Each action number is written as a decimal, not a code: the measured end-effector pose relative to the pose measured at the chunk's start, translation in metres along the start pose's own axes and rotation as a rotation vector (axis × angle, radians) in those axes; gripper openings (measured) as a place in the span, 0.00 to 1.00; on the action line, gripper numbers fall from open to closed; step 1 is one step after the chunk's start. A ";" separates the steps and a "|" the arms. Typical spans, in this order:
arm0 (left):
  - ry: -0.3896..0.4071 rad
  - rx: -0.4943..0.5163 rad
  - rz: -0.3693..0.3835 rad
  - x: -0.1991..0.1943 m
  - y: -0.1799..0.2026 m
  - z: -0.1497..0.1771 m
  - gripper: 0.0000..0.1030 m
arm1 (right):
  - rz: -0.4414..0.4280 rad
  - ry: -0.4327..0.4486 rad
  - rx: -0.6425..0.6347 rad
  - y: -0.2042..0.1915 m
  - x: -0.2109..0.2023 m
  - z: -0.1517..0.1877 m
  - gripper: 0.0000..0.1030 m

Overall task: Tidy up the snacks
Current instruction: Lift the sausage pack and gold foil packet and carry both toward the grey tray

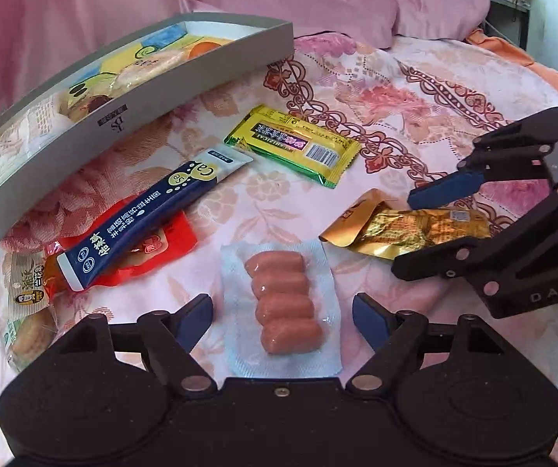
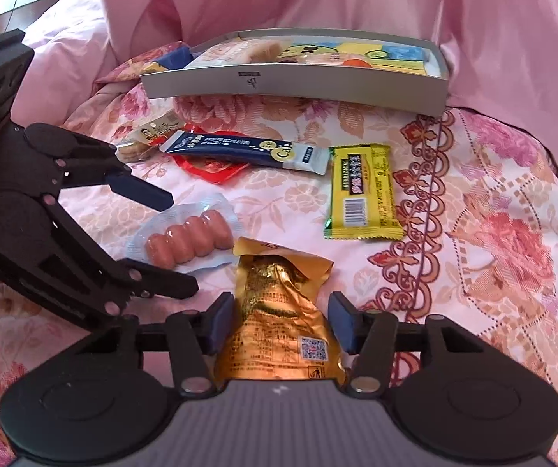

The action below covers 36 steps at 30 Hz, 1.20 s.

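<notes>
- Snacks partly sorted: from the left wrist, several fill the grey box (image 1: pixel 185 89); the sausage pack (image 1: pixel 282 303) lies on the bed nearer than it, between the left gripper (image 1: pixel 282 315)'s wide jaws, untouched.
- From the right wrist, the gold pouch (image 2: pixel 279 311), also nearer than the box, sits between the right gripper (image 2: pixel 280 321)'s narrowed jaws; whether they grip, I cannot tell. Four more wait.

- My left gripper (image 1: pixel 282 319) has its jaws apart, straddling the sausage pack (image 1: pixel 280 307); bare floral bedspread (image 1: pixel 415 89) lies beyond.
- Right of those jaws, my right gripper (image 1: pixel 407 233) and the gold pouch (image 1: pixel 407 229) block the way.
- To their left, the navy stick pack (image 1: pixel 142 225) crowds the grey box (image 1: pixel 131 128).
</notes>
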State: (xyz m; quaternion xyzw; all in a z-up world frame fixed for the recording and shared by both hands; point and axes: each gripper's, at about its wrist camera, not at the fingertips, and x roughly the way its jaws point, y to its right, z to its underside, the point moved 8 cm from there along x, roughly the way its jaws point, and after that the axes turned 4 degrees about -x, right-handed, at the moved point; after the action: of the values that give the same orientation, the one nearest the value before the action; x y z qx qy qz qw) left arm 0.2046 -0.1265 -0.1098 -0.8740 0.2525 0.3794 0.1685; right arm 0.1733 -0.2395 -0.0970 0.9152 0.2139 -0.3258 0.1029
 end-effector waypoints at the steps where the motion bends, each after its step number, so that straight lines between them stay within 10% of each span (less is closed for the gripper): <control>1: -0.005 -0.014 0.001 0.001 -0.001 -0.001 0.77 | 0.001 -0.002 0.005 0.001 0.000 0.000 0.56; 15: -0.010 -0.175 -0.034 -0.010 -0.012 0.011 0.60 | 0.007 0.000 0.040 -0.004 0.010 -0.001 0.75; 36: 0.074 -0.413 -0.128 -0.046 -0.023 0.039 0.58 | 0.093 0.071 0.093 -0.020 -0.011 0.002 0.45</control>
State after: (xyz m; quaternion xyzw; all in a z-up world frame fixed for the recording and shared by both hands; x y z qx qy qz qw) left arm 0.1678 -0.0744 -0.0990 -0.9176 0.1192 0.3793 0.0003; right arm 0.1550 -0.2260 -0.0924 0.9388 0.1592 -0.2979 0.0676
